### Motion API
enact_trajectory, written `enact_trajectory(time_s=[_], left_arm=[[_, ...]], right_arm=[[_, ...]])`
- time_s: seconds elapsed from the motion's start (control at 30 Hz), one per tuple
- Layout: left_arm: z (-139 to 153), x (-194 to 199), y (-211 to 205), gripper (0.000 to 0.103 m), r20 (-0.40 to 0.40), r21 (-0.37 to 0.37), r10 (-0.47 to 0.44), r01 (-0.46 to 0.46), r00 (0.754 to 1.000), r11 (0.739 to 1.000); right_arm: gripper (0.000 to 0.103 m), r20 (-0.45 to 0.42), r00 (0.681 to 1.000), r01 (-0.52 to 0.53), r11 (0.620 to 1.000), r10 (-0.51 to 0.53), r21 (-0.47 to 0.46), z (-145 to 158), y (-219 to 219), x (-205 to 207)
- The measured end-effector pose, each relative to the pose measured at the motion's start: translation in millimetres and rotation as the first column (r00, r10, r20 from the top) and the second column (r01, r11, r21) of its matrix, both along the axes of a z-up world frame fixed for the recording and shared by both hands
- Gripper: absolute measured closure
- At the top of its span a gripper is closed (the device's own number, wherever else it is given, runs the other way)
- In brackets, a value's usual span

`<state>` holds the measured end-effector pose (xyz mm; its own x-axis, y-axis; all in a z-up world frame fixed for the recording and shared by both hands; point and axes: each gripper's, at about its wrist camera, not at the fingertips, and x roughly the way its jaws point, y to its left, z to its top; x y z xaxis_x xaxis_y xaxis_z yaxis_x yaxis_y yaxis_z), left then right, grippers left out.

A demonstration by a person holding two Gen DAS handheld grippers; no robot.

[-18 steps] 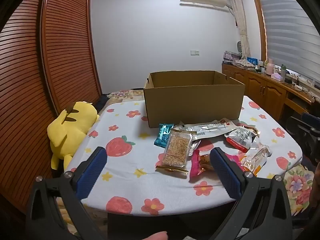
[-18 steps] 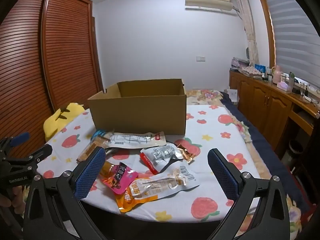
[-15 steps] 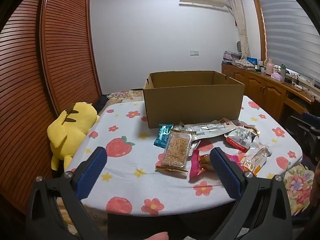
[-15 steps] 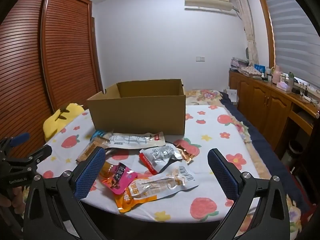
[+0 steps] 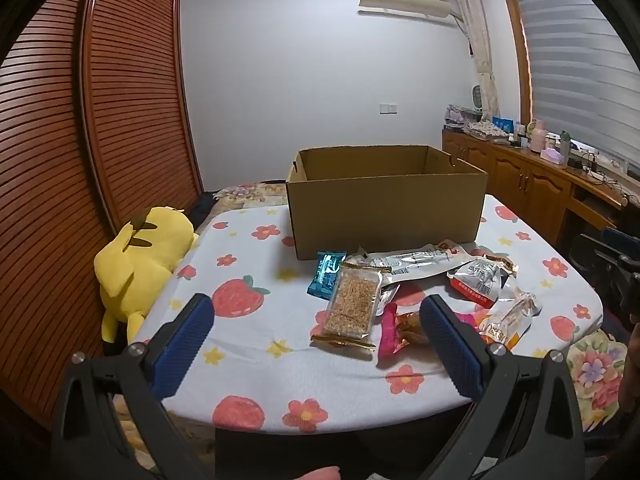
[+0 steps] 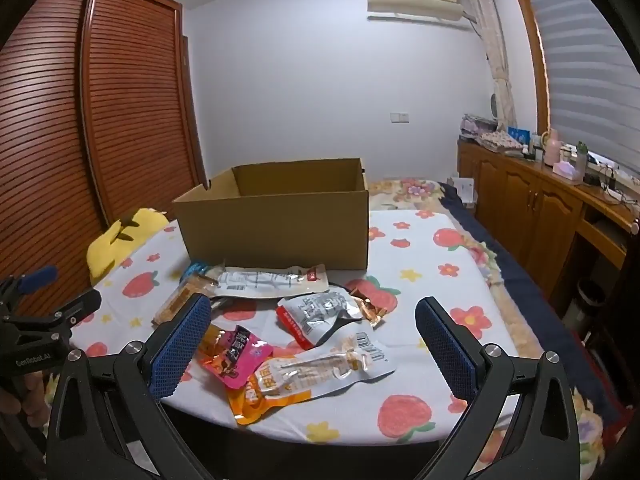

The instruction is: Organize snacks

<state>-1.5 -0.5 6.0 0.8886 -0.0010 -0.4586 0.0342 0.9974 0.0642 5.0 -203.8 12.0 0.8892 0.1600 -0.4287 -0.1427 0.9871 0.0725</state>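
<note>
- L gripper (image 5: 316, 332): jaws wide apart, nothing between them, hovering at near table edge.
- R gripper (image 6: 312, 332): jaws wide apart too, empty, also over near edge.
- Cardboard box (image 5: 386, 208) — open top, upright on table (image 5: 248, 344), at 12 o'clock from the snack pile; inside not visible.
- Snacks all on the cloth in front of box, loose pile:
- clear cereal-bar pack (image 5: 352, 304) w/ gold ends, just at 6 o'clock of teal pack (image 5: 326, 274), overlapping it.
- long silver pouch (image 6: 272, 280) closest to box wall.
- red/silver pouch (image 6: 320, 314) at 5 o'clock of that.
- pink pack (image 6: 236, 354) & orange/clear pack (image 6: 312, 376) nearest R gripper — touching each other.
- Yellow plush (image 5: 140, 264) at table's 9 o'clock side, off the cloth.
</note>
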Motion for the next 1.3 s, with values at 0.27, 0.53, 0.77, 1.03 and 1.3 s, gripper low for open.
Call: enact_trajectory(time_s=[0.27,0.53,0.77,1.03,1.3], left_arm=[[2.9,0.3,1.7,0.0,0.003,0.0,-0.001,0.001,1.0,1.0],[5.3,0.5,4.2,0.0,0.009,0.002,0.0,0.0,1.0,1.0],[6.0,0.2,5.4,0.0,0.012,0.002,-0.002,0.002,1.0,1.0],[4.8,-0.5,2.4,0.0,0.014,0.004,-0.002,0.002,1.0,1.0],[4.7,-1.2,2.0,0.0,0.014,0.005,-0.002,0.002,1.0,1.0]], right_arm=[[0.0,0.007,1.0,0.01,1.0,-0.01,0.001,0.3,-3.8,1.0],[0.0,0.009,1.0,0.01,1.0,-0.011,0.004,0.9,-4.3,-0.2],[0.0,0.008,1.0,0.01,1.0,-0.01,0.004,1.5,-4.5,0.1],[0.0,0.007,1.0,0.01,1.0,-0.01,0.005,1.4,-4.2,-0.4],[0.0,0.007,1.0,0.011,1.0,-0.011,0.005,0.9,-4.2,-0.6]])
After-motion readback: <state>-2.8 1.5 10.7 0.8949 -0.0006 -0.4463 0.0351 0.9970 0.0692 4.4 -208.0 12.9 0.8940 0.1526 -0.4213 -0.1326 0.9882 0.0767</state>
